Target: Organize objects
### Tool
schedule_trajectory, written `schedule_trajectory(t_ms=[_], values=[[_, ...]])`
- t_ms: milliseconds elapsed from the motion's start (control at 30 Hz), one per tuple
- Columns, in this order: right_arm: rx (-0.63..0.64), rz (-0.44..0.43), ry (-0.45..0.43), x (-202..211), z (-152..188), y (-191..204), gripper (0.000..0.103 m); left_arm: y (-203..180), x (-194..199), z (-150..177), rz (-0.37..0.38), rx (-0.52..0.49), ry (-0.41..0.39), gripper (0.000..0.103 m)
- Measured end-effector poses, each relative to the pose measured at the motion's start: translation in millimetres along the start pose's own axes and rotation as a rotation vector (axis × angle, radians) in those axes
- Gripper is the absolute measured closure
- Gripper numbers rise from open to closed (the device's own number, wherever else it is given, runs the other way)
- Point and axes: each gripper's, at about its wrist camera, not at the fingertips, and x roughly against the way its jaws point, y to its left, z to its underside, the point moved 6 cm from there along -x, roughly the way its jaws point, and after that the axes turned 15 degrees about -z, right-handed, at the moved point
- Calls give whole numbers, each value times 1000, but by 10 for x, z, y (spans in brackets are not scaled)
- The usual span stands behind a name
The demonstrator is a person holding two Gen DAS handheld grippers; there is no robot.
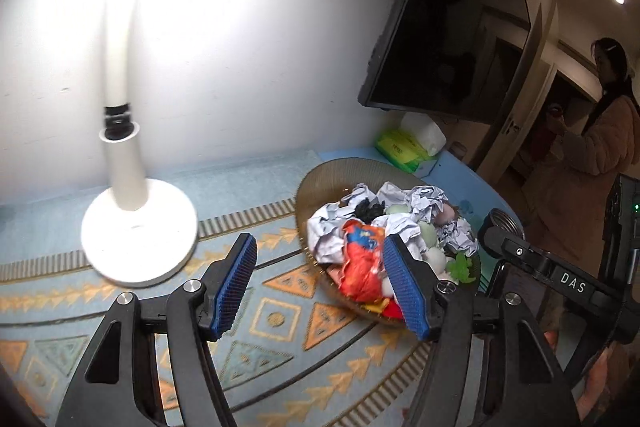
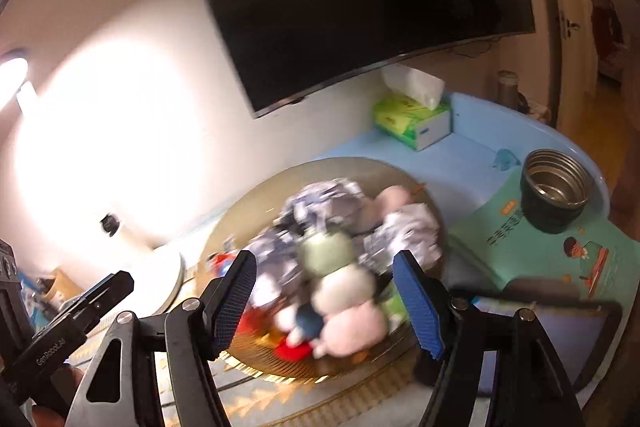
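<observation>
Left wrist view: our woven tray (image 1: 320, 183) sits on patterned mat (image 1: 120, 307), heaped with crumpled paper (image 1: 428, 199), orange wrapper (image 1: 360, 259). Left gripper (image 1: 320, 281), right gripper (image 2: 326, 301): both wide open, empty. Risk: we snag 2 items, spilling pile.

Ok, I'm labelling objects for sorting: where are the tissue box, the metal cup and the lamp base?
tissue box (image 2: 412, 125), right wrist view, green top face.
metal cup (image 2: 557, 183), right wrist view, inner wall.
lamp base (image 1: 140, 231), left wrist view, white disc.
</observation>
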Motion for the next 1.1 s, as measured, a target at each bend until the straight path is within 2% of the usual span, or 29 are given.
schedule_trajectory(t_ms=[100,233,300,400,500,567,633,767,933,1100], values=[[29,-66,0,87,224,371,34,309,370,133,-69,21,-26,39],[101,-153,53,77,565,924,34,681,764,406,-168,68,-51,39],[138,-203,91,19,740,1178,34,816,857,598,-215,73,-45,39],[221,-222,118,-71,982,1470,34,1072,903,915,-335,97,-33,39],[277,-271,164,-233,1263,1637,34,1424,817,1271,-436,185,19,39],[301,-280,215,-395,1462,1687,39,1612,712,1484,-447,255,75,39],[322,-287,268,-584,1643,1671,43,1703,632,1630,-461,277,100,39],[336,-279,343,-849,1880,1625,49,1695,458,1688,-519,223,126,39],[333,-253,414,-1032,1983,1522,51,1658,365,1721,-521,189,170,39],[366,-246,429,-1058,2021,1560,51,1623,314,1758,-511,168,201,39]])
